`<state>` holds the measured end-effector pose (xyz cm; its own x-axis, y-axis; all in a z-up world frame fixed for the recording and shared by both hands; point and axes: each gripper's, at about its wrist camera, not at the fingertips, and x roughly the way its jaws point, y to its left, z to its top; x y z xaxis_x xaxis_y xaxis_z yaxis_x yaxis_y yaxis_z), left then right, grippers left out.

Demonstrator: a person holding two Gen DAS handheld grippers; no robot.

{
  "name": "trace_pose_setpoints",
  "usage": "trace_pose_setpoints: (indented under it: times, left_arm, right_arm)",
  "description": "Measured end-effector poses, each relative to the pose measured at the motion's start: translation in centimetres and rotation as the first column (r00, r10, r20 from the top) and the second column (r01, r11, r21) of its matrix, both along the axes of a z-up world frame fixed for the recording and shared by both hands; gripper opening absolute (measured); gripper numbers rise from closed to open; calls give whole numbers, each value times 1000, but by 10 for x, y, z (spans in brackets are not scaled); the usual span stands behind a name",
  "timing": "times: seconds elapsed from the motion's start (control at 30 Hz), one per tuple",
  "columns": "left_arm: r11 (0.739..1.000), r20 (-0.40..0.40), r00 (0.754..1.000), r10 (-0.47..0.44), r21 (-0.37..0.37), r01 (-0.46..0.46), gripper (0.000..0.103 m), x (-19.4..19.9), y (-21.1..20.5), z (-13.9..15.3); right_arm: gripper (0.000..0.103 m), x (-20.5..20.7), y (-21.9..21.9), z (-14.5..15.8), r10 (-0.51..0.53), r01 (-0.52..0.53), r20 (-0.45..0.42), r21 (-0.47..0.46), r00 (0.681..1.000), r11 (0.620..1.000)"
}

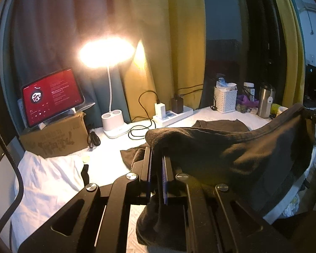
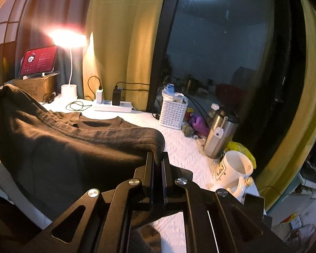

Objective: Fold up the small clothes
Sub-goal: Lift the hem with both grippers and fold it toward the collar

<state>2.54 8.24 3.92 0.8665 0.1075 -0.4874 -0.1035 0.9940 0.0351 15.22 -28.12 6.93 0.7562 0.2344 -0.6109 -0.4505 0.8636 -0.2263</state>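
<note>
Black T-shirt [image 1: 231, 147]: I have its edge lifted off the white-covered table [image 2: 179, 147], strung between my two grippers, while the collar end lies flat on the cover behind the raised fold. Going left to right in the left wrist view: a white cloth [image 1: 46, 181] lies crumpled at the near left; behind it a cardboard box [image 1: 54, 137] carries a tablet [image 1: 51, 97] on a stand, its screen red. Next, a lit desk lamp [image 1: 113, 120] with a white base, a coiled black cable [image 1: 141, 126] beside it, then a white power strip [image 1: 172, 115] with a white charger and a dark plug seated in it. My left gripper [image 1: 157, 164] is pressed together, pinching a bunched corner of the shirt; fabric hangs down between the fingers and below them. From there the shirt's edge sags and rises toward the far right, where my right gripper holds the other corner. In the right wrist view, the right gripper [image 2: 158, 162] is likewise clamped tight on a fold of the shirt's edge, with the cloth draping away to the left. To the right of the shirt on the table stand a white slotted basket [image 2: 172, 113], something purple [image 2: 197, 122] that I cannot identify, a steel travel flask [image 2: 219, 135], and a white mug [image 2: 233, 170] nearest the gripper. Yellow curtains [image 2: 120, 42] and a dark window [image 2: 221, 52] run along the back.
</note>
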Motion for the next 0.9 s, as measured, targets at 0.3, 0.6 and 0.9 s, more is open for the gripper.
trace_pose_setpoints:
  times: [0.3, 0.6, 0.9]
  left_arm:
    - [999, 18, 1000, -10, 42, 10, 7, 37, 8, 8]
    - [999, 7, 1000, 7, 47, -7, 7, 77, 29, 3]
    - [998, -31, 998, 52, 34, -51, 7, 117, 56, -11]
  right_arm:
    - [6, 41, 16, -5, 14, -14, -8, -3, 1000, 1000]
    - [6, 92, 35, -13, 15, -15, -38, -3, 999, 1000]
    - [6, 148, 62, -35, 34, -35, -87, -7, 996, 999]
